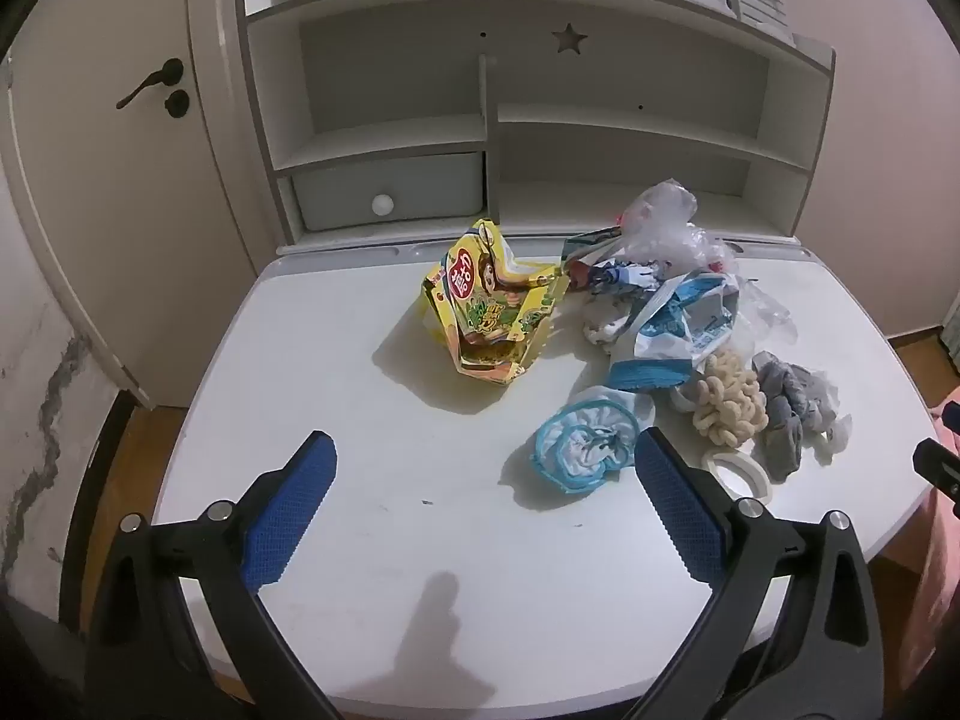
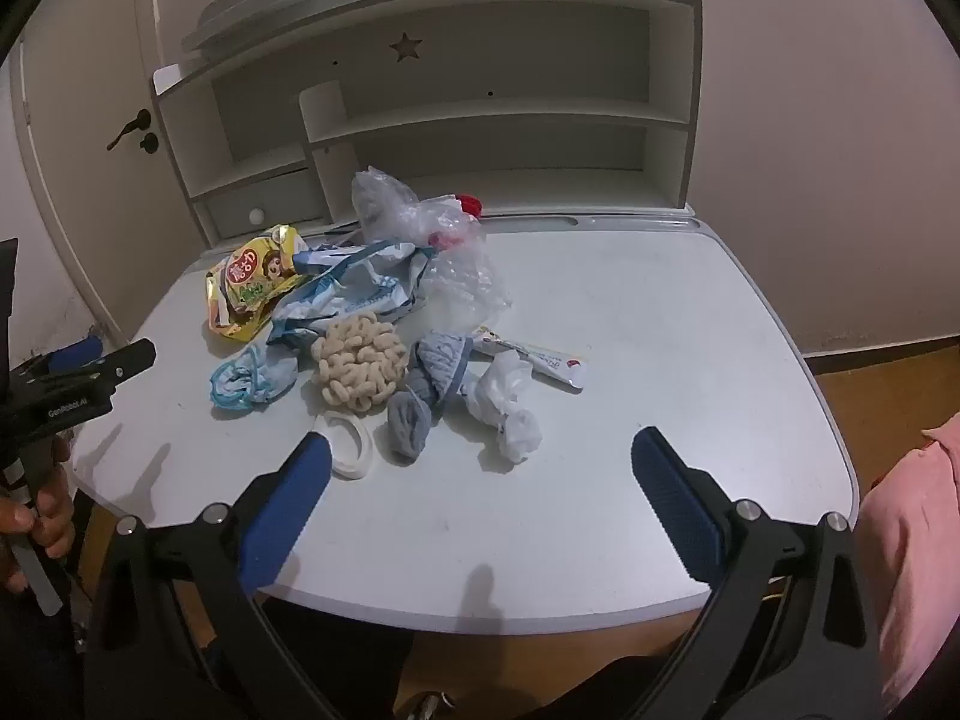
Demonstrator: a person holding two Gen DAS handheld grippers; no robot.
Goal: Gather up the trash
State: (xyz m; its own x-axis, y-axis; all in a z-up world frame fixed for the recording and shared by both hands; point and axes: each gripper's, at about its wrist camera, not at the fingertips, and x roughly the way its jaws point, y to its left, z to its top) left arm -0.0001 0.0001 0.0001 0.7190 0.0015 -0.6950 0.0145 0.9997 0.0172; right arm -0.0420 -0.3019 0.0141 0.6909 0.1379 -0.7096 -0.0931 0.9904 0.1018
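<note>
- White desk (image 1: 336,360): smooth matte top with rounded corners; the landmark for all that follows. A white shelf unit (image 1: 540,120) with a star cut-out stands along its far edge.
- Left gripper (image 1: 485,450): jaws spread wide, nothing between them, touching nothing. Blue ribbed pads on black arms, raised over the desk's near edge. A hand (image 2: 51,516) grips its handle in the right wrist view.
- Right gripper (image 2: 480,450): jaws likewise spread wide and empty, raised over the desk's near edge.
- Trash pile, all lying on the desk top toward its far half:
- Clear plastic bag (image 2: 420,222): crinkled, glossy, closest to the shelf unit.
- Yellow snack bag (image 1: 492,312): torn open, shiny foil, printed cartoon; leftmost item.
- Blue-and-white wrapper (image 1: 678,324): crumpled film, mid-pile.
- Beige looped piece (image 2: 357,366): knobbly, roughly round, soft-looking.
- Grey fabric bundle (image 2: 426,396): knotted, matte.
- White crumpled plastic (image 2: 507,402): beside the grey bundle.
- Light-blue crumpled piece (image 1: 585,447): cloth-like with a blue rim; just beside the left gripper's inner pad in its own view, contact unclear.
- Narrow sachet (image 2: 540,360): flat, white, printed.
- White ring (image 2: 351,441): flat band, the pile's item closest to the desk's near edge.
</note>
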